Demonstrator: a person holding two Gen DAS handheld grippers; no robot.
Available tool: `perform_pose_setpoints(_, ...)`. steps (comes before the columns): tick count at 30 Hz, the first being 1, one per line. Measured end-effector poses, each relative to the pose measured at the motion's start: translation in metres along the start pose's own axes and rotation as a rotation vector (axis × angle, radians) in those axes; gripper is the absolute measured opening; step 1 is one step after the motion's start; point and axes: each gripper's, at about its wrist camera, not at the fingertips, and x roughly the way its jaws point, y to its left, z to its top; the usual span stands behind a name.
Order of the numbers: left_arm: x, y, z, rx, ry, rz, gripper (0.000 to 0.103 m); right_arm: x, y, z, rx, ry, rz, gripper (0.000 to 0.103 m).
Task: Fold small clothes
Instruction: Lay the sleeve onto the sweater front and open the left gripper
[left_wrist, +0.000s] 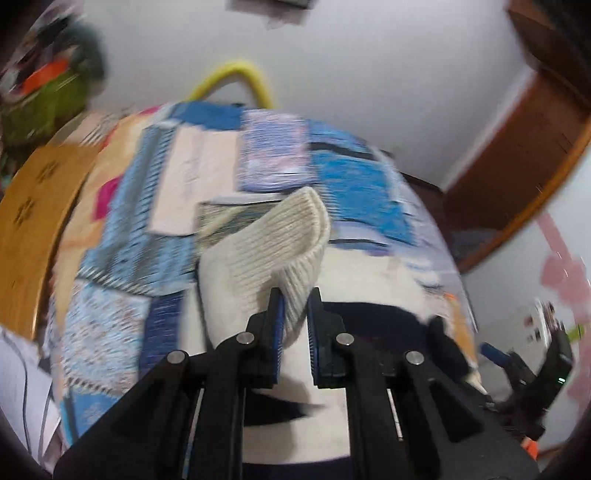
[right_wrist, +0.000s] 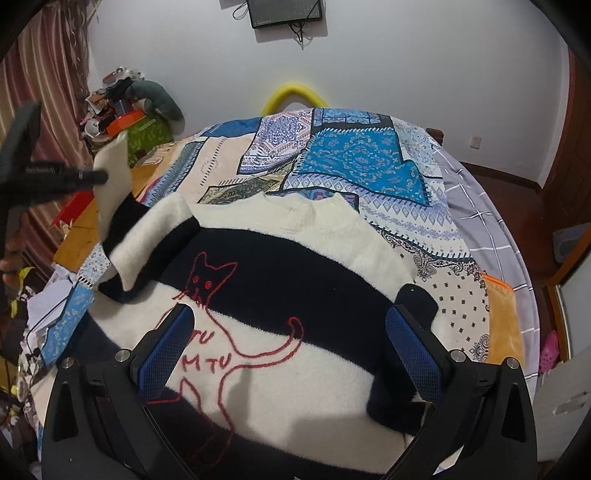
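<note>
The right gripper (right_wrist: 291, 347) hangs low over the sweater (right_wrist: 295, 369) with its jaws wide apart and nothing between them; the knit lies under it on the quilt (right_wrist: 369, 162), front up, the red cat (right_wrist: 210, 295) showing across the black and cream bands. Farther off on the left side, the left gripper (right_wrist: 99, 177) has the sleeve (right_wrist: 129, 251) lifted clear of the bed, so the sleeve arcs up from the shoulder. Folding looks barely begun: by my reading one sleeve is being carried inward, while the other sleeve, the body fold and any other clothes remain.

The left wrist view, blurred, gives what the right view cannot: the left gripper (left_wrist: 295, 295) with jaws narrow, pinched on the ribbed cuff (left_wrist: 295, 251), which stands up out of them. It also catches the right gripper (left_wrist: 495, 354) at its right edge, too smeared to read. The right view alone shows the whole sweater, the collar (right_wrist: 314, 206) at the far end, a hand (right_wrist: 11, 258) at the left rim, and beyond the bed a yellow hoop (right_wrist: 295, 92) against the wall
</note>
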Motion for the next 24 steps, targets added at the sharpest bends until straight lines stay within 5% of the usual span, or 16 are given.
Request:
perform_pose_setpoints(10,0.025,-0.136,-0.016,0.226,0.055,-0.139,0.012,-0.021,-0.016,-0.010,0.046,-0.036,0.015,0.103)
perform_pose_setpoints(12,0.029,-0.152,-0.025,0.277,0.066,-0.105,0.024,-0.023,-0.020,-0.012,0.054,-0.034,0.011,0.103)
perform_pose_setpoints(14,0.031,-0.156,-0.030,0.288,0.084,-0.081,0.063,-0.024,-0.024,-0.014,0.060,-0.032,0.005,0.103)
perform_pose_setpoints(19,0.027,-0.133,-0.031,0.247,0.073,-0.063,0.066,-0.021,-0.035,-0.017,0.102,-0.018,0.022,0.103)
perform_pose_setpoints(24,0.021,-0.077,-0.030,0.193,0.047,0.080,0.066,-0.009,-0.042,-0.016,0.154,0.021,0.065,0.103)
